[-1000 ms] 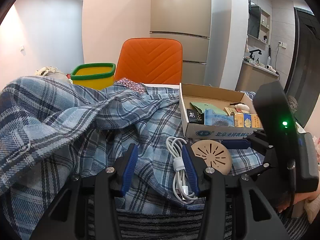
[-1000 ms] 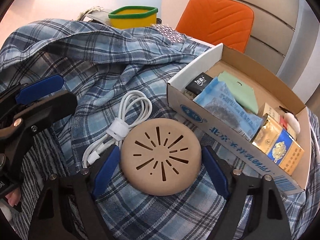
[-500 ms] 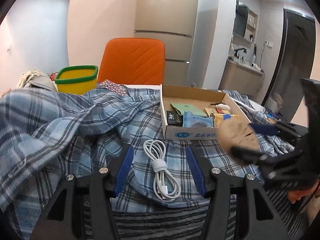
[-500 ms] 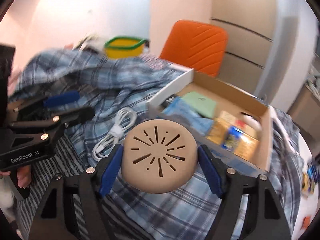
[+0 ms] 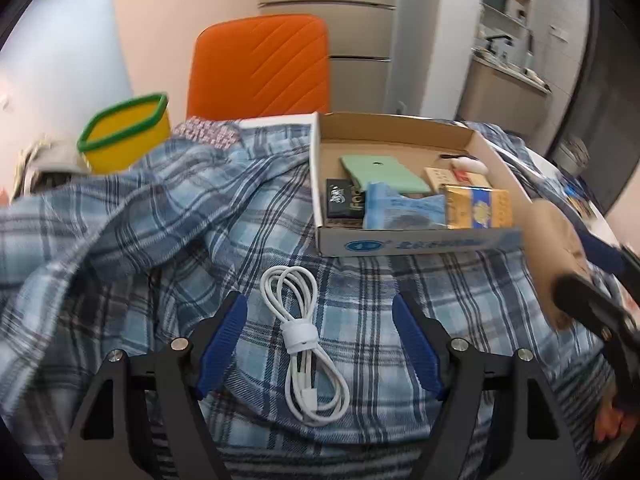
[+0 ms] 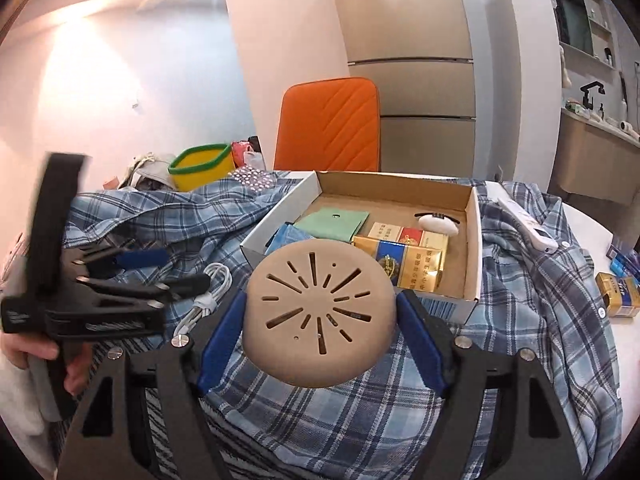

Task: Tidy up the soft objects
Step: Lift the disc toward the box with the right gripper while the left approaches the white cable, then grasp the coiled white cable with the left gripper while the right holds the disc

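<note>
My right gripper (image 6: 320,312) is shut on a round tan slotted disc (image 6: 320,312) and holds it up in the air in front of the open cardboard box (image 6: 474,240). The disc also shows at the right edge of the left wrist view (image 5: 560,256). My left gripper (image 5: 320,340) is open and empty, its blue pads either side of a coiled white cable (image 5: 304,340) lying on the blue plaid shirt (image 5: 160,208). The left gripper shows at the left of the right wrist view (image 6: 132,276).
The box (image 5: 400,242) holds a green pouch (image 5: 384,172), a blue packet, cigarette packs and a black item. A yellow tub with a green rim (image 5: 124,132) and an orange chair (image 5: 260,68) stand behind. A white remote (image 6: 524,224) and small packs (image 6: 618,294) lie at the right.
My right gripper has lifted the tan disc off the shirt and raised it toward the box. My left gripper has drawn back and now straddles the white cable.
</note>
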The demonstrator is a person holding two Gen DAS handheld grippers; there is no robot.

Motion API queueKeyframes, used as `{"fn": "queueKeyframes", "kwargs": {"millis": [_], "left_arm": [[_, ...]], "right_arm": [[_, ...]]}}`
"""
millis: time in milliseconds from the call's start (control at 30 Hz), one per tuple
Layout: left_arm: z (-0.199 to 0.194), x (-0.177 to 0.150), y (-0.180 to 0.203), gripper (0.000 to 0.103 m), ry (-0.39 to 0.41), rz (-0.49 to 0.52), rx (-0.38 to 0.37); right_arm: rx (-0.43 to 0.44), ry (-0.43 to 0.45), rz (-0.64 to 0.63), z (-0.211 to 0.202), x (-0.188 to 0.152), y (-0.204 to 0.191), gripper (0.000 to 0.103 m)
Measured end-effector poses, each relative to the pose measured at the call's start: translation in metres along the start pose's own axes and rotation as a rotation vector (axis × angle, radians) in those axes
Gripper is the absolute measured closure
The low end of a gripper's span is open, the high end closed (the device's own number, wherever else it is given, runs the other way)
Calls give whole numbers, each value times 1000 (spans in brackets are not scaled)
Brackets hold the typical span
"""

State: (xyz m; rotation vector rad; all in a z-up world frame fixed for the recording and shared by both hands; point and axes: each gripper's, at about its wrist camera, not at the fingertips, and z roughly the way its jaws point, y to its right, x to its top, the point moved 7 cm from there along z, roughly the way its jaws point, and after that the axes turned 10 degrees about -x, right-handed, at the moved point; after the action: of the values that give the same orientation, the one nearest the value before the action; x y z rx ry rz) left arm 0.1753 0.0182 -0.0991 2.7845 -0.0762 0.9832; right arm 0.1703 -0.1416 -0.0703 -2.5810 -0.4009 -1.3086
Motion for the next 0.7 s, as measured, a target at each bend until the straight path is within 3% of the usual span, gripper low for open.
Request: {"fn": "queueKeyframes", "kwargs": {"millis": [133,200,233,533,700], "left_arm": [[12,-1,-1,31,-28,-20,-21],[18,-4,-3,52,-58,-30,-14],[23,-6,-4,54,-81,-40,-14],[34,-11,-15,58,-86,-68,0],[31,-13,-23,81,-78,-70,22]], "right_arm": [[4,0,-8,-1,-2,-1,27],[1,-6,-2,0,-2,0,27],[1,-9,2,0,-3,1,27],[-1,-20,-13,3,-5,-1,27],[-2,-27,-20,4,-6,-3,26]]}}
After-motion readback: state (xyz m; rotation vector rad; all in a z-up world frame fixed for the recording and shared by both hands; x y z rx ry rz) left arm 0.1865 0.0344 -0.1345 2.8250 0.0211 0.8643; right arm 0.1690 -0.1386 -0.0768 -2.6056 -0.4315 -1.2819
